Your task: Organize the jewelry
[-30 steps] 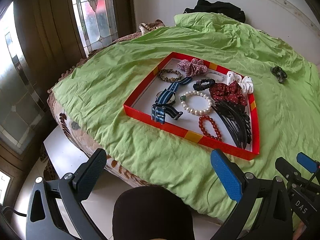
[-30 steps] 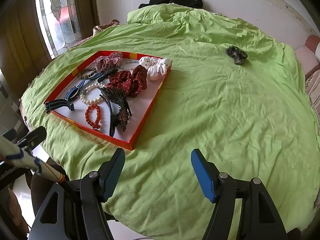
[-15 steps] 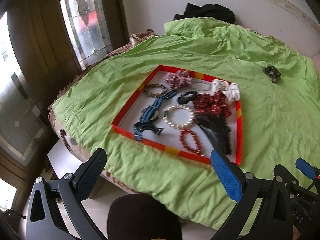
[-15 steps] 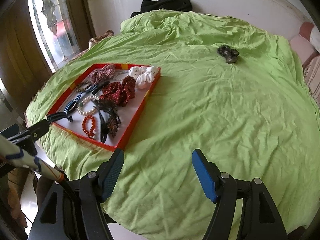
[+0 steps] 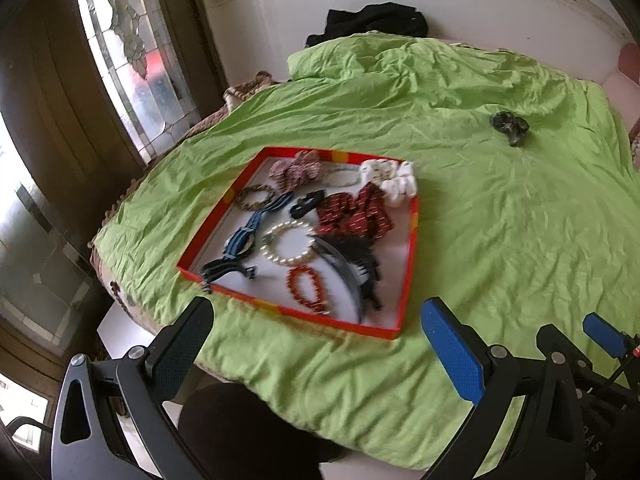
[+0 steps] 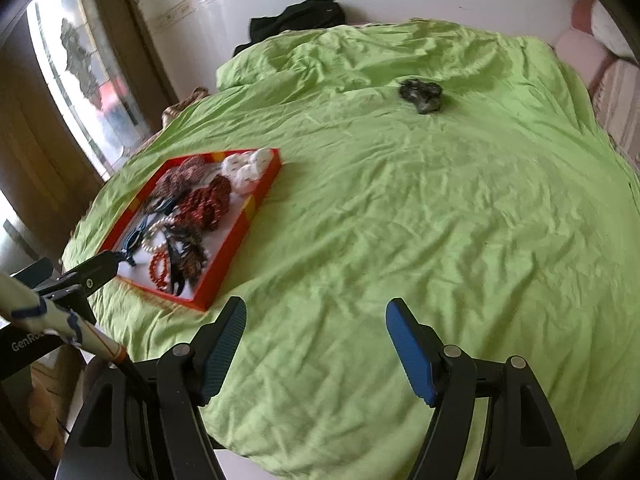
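A red-rimmed tray [image 5: 410,264] with a white floor lies on a green sheet [image 5: 500,240]; it also shows in the right wrist view [image 6: 224,276]. In it lie a pearl bracelet [image 5: 289,242], a red bead bracelet [image 5: 306,288], a blue strap watch [image 5: 242,240], scrunchies and a black hair comb [image 5: 356,268]. A dark hair tie [image 5: 510,126] lies alone far back on the sheet, also seen from the right wrist [image 6: 422,94]. My left gripper [image 5: 316,328] is open and empty, before the tray's near edge. My right gripper [image 6: 316,320] is open and empty over bare sheet.
A stained-glass window [image 5: 132,60] and dark wood frame stand at the left. A black garment [image 5: 372,22] lies at the bed's far edge by the white wall. Pink cushions [image 6: 588,52] sit at the far right. The bed's near edge drops to a pale floor [image 5: 120,332].
Both grippers have pulled back and swung right, so the tray looks smaller and farther left. Both stay open and empty. Nothing on the bed has moved.
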